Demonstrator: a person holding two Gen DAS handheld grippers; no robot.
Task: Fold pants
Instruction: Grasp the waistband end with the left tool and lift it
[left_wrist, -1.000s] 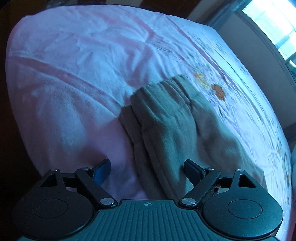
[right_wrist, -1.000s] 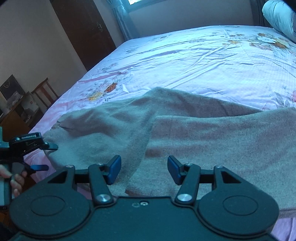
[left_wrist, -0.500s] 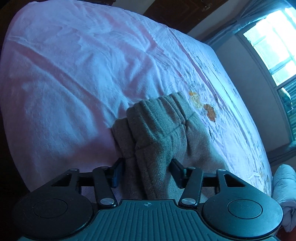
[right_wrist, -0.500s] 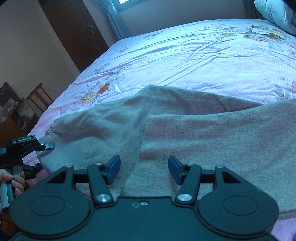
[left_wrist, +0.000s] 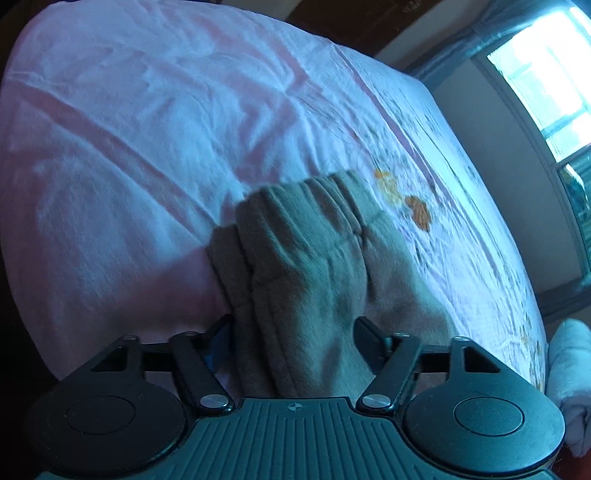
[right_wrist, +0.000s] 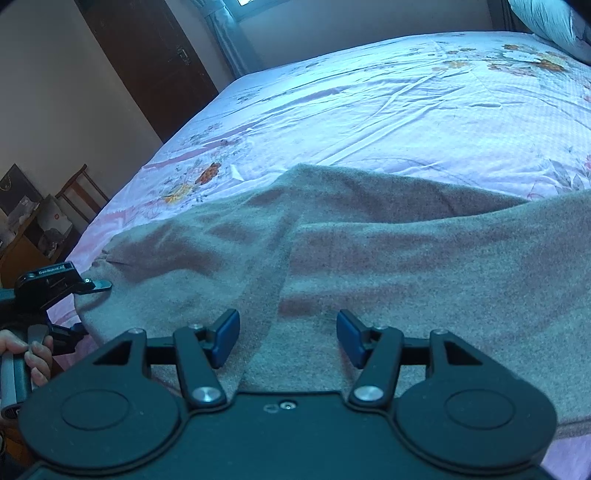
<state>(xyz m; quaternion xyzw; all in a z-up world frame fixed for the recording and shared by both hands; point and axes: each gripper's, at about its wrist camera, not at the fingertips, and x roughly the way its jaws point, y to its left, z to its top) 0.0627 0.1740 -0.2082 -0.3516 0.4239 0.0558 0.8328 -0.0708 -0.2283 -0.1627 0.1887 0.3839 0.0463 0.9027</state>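
Observation:
Grey-brown fleece pants (right_wrist: 369, 251) lie spread on the bed, one layer folded over another along a diagonal edge. In the left wrist view their ribbed waistband end (left_wrist: 306, 236) lies bunched between the fingers of my left gripper (left_wrist: 293, 339). The jaws are part-open around the cloth and do not pinch it flat. My right gripper (right_wrist: 286, 338) is open just above the pants, over the fold edge, holding nothing. The left gripper also shows at the far left of the right wrist view (right_wrist: 55, 288), at the pants' left end.
The bed has a pink floral sheet (right_wrist: 406, 110). A dark door (right_wrist: 147, 55) and a wooden chair (right_wrist: 77, 192) stand beyond the bed's left side. A white pillow (left_wrist: 569, 369) lies at the right edge. A window (left_wrist: 546, 74) is bright.
My left gripper moved forward onto the waistband end and its jaws narrowed around the cloth. My right gripper stayed open and shifted slightly over the pants.

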